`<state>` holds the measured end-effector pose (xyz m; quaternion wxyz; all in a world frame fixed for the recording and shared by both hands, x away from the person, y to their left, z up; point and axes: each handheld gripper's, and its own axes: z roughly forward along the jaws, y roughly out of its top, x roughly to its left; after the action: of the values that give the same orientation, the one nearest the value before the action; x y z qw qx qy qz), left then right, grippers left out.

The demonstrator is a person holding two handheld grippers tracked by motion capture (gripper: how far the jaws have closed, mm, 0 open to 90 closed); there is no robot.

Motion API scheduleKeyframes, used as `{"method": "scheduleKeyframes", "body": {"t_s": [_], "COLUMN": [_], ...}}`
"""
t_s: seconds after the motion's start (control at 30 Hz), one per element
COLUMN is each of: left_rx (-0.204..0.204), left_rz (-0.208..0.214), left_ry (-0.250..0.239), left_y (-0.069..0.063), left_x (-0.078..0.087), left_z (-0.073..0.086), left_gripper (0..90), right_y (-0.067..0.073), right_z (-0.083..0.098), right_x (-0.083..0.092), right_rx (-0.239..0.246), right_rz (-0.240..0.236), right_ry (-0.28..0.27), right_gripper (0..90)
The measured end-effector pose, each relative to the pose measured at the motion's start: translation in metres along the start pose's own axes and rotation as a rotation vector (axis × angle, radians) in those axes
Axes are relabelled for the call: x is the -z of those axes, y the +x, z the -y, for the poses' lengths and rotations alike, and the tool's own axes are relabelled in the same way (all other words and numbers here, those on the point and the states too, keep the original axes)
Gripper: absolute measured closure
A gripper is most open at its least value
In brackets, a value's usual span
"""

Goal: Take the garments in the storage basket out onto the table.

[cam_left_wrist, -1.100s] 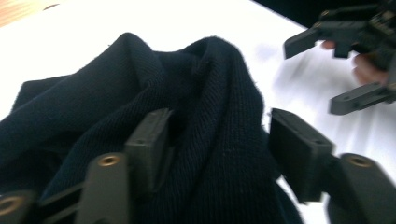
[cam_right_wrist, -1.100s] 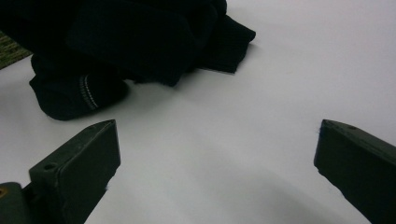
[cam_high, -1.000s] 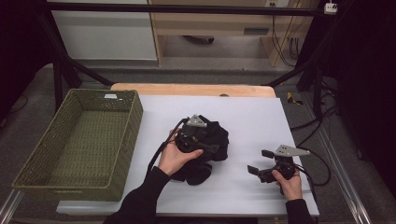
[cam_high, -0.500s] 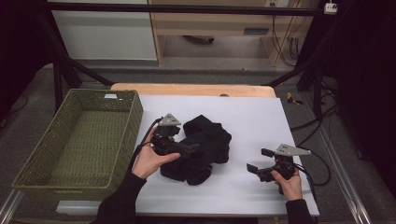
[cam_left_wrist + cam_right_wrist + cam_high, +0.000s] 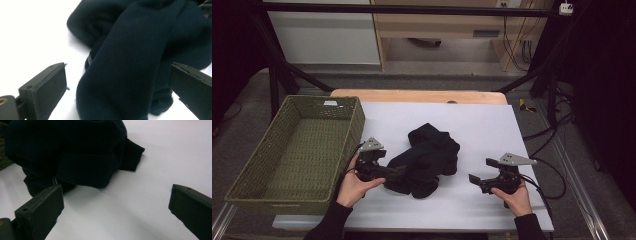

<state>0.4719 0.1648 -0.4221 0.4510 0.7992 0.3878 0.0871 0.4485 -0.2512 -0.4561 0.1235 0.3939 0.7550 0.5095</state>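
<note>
We saw a green basket (image 5: pixel 287 150) at the table's left edge. Just right of it, our left gripper (image 5: pixel 396 173) sat at the left edge of a crumpled dark cloth (image 5: pixel 428 157), its jaws wide with a fold of cloth between them, not clamped. The cloth lay mid-table (image 5: pixel 492 125). Our right gripper (image 5: pixel 476 179) rested apart on the right, its jaws wide.

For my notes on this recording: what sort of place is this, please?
Probably a lab or workshop bench set up for recording. A white table stands inside a black metal frame, cables hang behind, and a green basket and dark garment are laid out.
</note>
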Motion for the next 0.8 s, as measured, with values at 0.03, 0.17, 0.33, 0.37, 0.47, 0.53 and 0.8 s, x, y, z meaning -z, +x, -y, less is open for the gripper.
{"method": "scheduleKeyframes", "body": {"t_s": [0.03, 0.17, 0.33, 0.37, 0.47, 0.53, 0.8], "left_rx": [0.006, 0.009, 0.004, 0.007, 0.018, 0.025, 0.037], "left_rz": [-0.003, -0.014, -0.026, -0.027, -0.029, -0.022, -0.027], "left_ry": [-0.001, 0.014, 0.021, 0.022, 0.022, 0.030, 0.058], "left_y": [0.001, 0.001, 0.001, 0.001, 0.004, 0.005, 0.007], "left_x": [-0.001, -0.004, -0.006, -0.006, -0.008, -0.010, -0.016], "left_z": [0.005, 0.012, 0.020, 0.021, 0.027, 0.029, 0.035], "left_gripper": [0.9, 1.4, 3.5, 3.7, 7.4, 11.1, 25.8], "right_y": [0.002, 0.009, 0.018, 0.020, 0.026, 0.030, 0.039], "right_z": [-0.001, -0.004, -0.006, -0.007, -0.009, -0.010, -0.012], "right_x": [-0.001, -0.005, -0.011, -0.013, -0.016, -0.020, -0.035], "right_rx": [0.001, 0.002, 0.000, 0.003, -0.003, -0.007, -0.007], "right_rz": [-0.003, -0.006, -0.018, -0.018, -0.028, -0.029, -0.011], "right_ry": [0.001, 0.006, 0.013, 0.013, 0.012, 0.016, 0.048], "right_gripper": [0.5, 0.9, 3.1, 3.8, 6.1, 7.3, 15.4]}}
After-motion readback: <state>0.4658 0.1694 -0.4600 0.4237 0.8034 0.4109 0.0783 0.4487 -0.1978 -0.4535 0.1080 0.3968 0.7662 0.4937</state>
